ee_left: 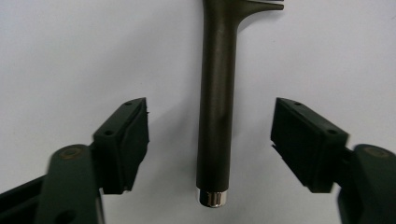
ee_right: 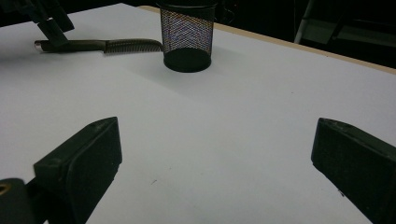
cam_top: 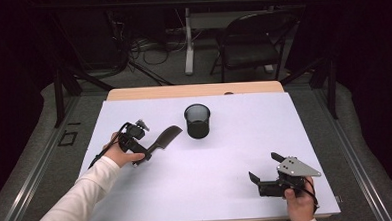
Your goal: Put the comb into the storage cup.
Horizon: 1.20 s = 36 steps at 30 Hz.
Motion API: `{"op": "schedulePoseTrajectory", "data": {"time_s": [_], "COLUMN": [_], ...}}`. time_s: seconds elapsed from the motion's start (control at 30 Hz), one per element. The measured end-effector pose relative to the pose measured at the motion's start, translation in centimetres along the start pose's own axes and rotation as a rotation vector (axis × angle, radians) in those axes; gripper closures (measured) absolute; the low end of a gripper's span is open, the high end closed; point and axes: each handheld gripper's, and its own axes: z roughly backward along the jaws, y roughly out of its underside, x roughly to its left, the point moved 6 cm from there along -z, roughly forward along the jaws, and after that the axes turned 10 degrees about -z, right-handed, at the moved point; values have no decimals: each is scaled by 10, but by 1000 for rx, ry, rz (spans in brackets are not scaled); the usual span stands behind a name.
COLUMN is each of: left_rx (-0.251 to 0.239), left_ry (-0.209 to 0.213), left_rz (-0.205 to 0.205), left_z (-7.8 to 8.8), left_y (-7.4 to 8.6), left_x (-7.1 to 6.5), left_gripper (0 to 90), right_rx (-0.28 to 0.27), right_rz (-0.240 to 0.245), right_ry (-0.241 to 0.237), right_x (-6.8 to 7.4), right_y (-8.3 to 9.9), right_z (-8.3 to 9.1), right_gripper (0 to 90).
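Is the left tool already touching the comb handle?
Apart. In the left gripper view, the left tool stands open, with white table visible between each jaw and the comb handle.

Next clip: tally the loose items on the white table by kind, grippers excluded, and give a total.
Black wire-mesh cylindrical cup: 1
Dark plastic comb with a long handle: 1
Total: 2

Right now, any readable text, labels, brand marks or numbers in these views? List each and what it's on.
None readable.
Dark comb-like tool with a metal-capped handle: no marking visible.
Black wire-mesh cup: no label visible.
White table cover: blank.
Left gripper and right gripper, both open: screw holes on the jaws, no lettering.
Grey three-cornered plate: holes, no text.
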Motion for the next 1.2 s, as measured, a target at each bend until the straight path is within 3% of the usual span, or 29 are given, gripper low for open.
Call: {"op": "schedulePoseTrajectory", "data": {"time_s": [0.2,0.4,0.7,0.93,1.2], "left_rx": [33,37,47,52,73], "left_ry": [-17,-9,-9,5,-8], "left_rz": [-21,-15,-13,-32,-37], "left_z": [-2,-5,-8,-12,-14], "left_y": [-3,-6,-6,-7,-6], "left_x": [-2,-1,1,-1,-1], "left_gripper": [392,448,473,541,596], "right_rx": [-2,-1,5,2,6], "right_rz": [0,1,0,-1,1], "right_ry": [-1,-2,-3,-6,-5], "right_x": [0,0,0,0,0], "right_y": [0,0,1,1,1], "right_z": [0,0,0,-1,0], "right_gripper": [14,14,15,17,21]}}
